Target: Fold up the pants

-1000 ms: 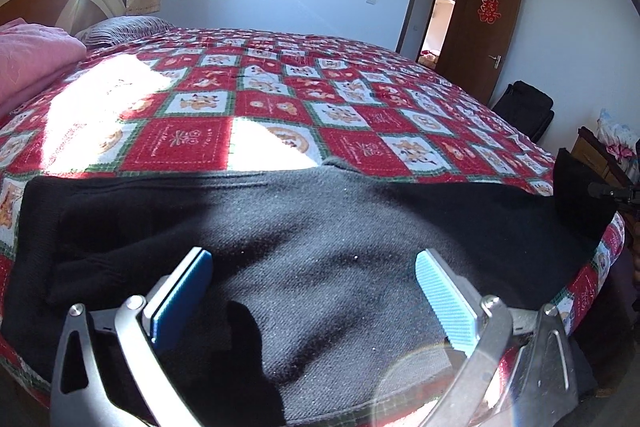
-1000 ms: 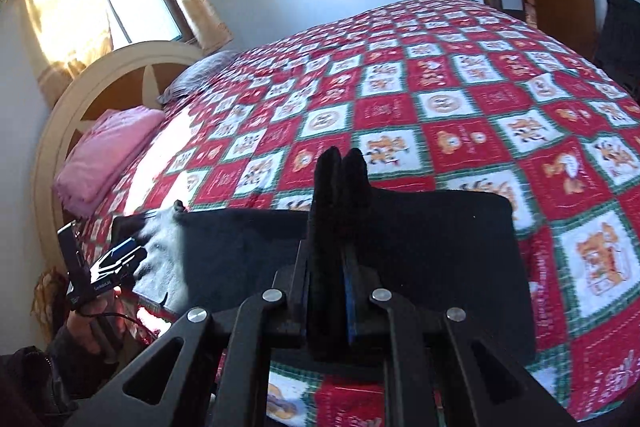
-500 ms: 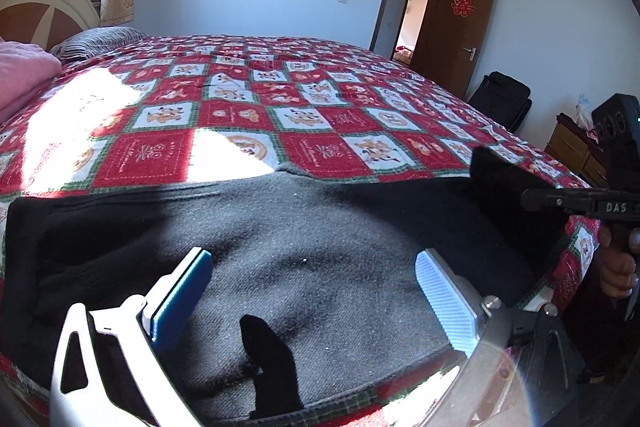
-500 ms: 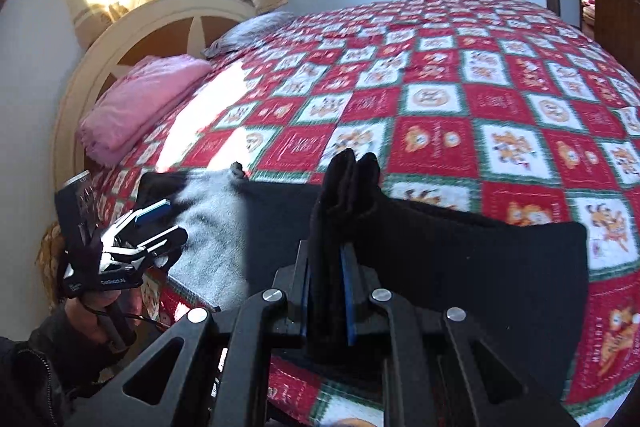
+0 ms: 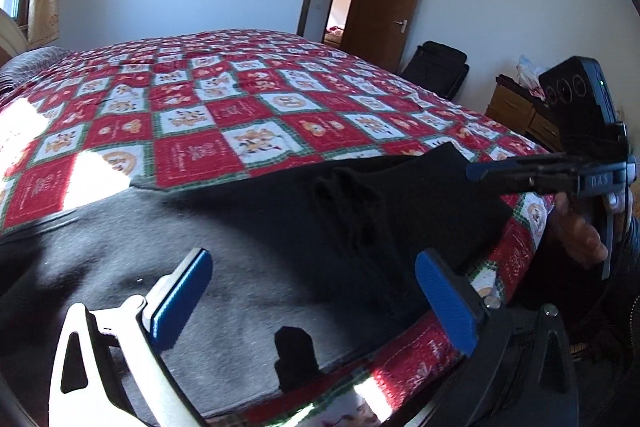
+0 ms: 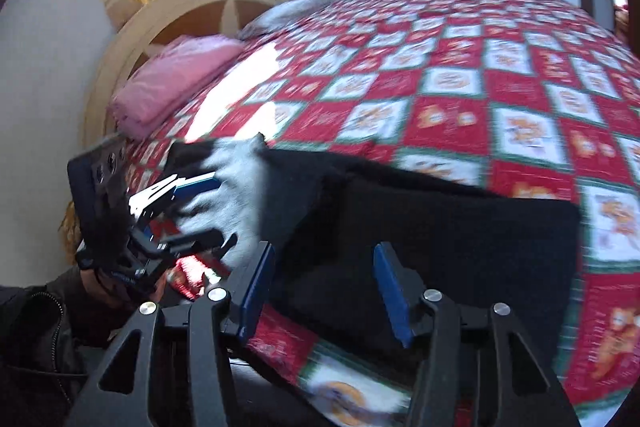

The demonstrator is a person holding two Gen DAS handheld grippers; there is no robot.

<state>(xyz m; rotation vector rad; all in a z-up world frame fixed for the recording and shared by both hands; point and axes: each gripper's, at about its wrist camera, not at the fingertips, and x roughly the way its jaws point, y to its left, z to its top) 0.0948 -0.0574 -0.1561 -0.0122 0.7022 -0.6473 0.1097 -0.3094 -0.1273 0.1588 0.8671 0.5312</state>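
Nearest the lens, the right tongs (image 6: pixel 324 287) have just been opening, and they stand about half spread now, blue pads clear of the cloth with nothing between them. Below them the black fleece pants (image 6: pixel 440 235) lie flat along the near edge of the bed, on the red-and-white checked quilt (image 6: pixel 460 87). A raised ridge of cloth sits just in front of the right tongs in the left wrist view. That reads as a fold just laid and let go.

Over on the left side, the left tongs (image 5: pixel 316 291) hover wide apart above the sunlit end of the pants, gripping nothing.

Next move, by my judgement: both tongs need a fresh pinch on an edge to carry the next fold across.

Further back: a pink folded blanket (image 6: pixel 172 79) by the cream arched headboard (image 6: pixel 160 15).
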